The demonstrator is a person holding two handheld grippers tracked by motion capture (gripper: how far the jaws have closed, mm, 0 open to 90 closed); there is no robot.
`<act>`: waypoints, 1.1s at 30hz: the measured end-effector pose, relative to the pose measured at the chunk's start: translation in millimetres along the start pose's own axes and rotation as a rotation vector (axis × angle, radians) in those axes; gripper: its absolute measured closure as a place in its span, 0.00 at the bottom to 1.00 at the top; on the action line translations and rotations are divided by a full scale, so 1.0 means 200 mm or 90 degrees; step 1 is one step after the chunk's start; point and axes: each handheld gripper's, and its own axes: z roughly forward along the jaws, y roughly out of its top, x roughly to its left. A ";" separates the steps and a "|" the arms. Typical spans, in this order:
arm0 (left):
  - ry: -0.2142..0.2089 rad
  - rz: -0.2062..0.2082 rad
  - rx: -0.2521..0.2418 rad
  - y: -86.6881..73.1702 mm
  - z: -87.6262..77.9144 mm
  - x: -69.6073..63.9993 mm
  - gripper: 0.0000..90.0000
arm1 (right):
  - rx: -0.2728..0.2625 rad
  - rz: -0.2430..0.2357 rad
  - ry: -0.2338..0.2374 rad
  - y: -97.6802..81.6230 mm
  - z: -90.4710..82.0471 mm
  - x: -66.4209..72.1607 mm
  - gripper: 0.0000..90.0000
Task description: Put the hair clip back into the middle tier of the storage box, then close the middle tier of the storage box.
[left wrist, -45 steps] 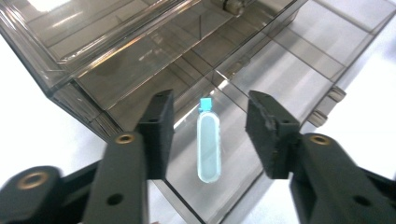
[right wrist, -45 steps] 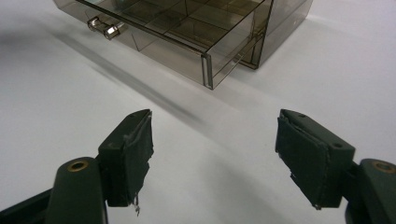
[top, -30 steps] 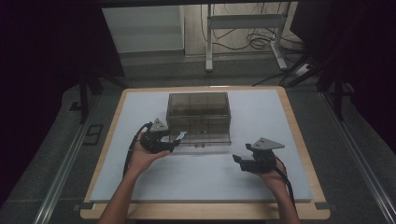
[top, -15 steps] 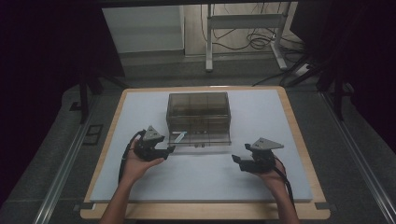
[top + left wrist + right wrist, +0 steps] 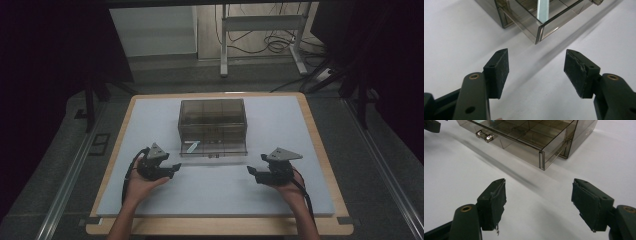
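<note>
Left gripper point(image 5: 172, 169) wide open, empty, near pulled-out drawer point(image 5: 214, 148) of smoky clear box point(image 5: 212, 117), pale strip point(image 5: 192, 146) lying inside drawer, right gripper point(image 5: 252, 173) likewise open, empty, on white mat point(image 5: 215, 190)

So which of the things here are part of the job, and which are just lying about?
In the job:
smoky box
its open drawer
pale blue strip in the drawer
left gripper
right gripper

Lying about:
metal stand
floor cables

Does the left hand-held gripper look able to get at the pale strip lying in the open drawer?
Probably yes. The left hand-held gripper is open and empty, the drawer is pulled out with its top uncovered, and the strip lies near its left end.
</note>
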 end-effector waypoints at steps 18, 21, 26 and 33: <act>0.002 -0.016 0.003 -0.05 -0.01 0.01 0.36 | -0.011 -0.017 0.002 0.03 0.03 0.08 0.30; 0.002 -0.018 0.002 -0.05 -0.01 0.02 0.35 | -0.010 -0.022 0.014 0.04 0.05 0.11 0.32; -0.001 -0.021 0.001 -0.05 -0.02 0.02 0.35 | -0.002 -0.030 0.035 0.05 0.08 0.15 0.40; -0.006 -0.019 0.002 -0.05 -0.02 0.02 0.34 | 0.004 -0.039 0.059 0.06 0.13 0.19 0.56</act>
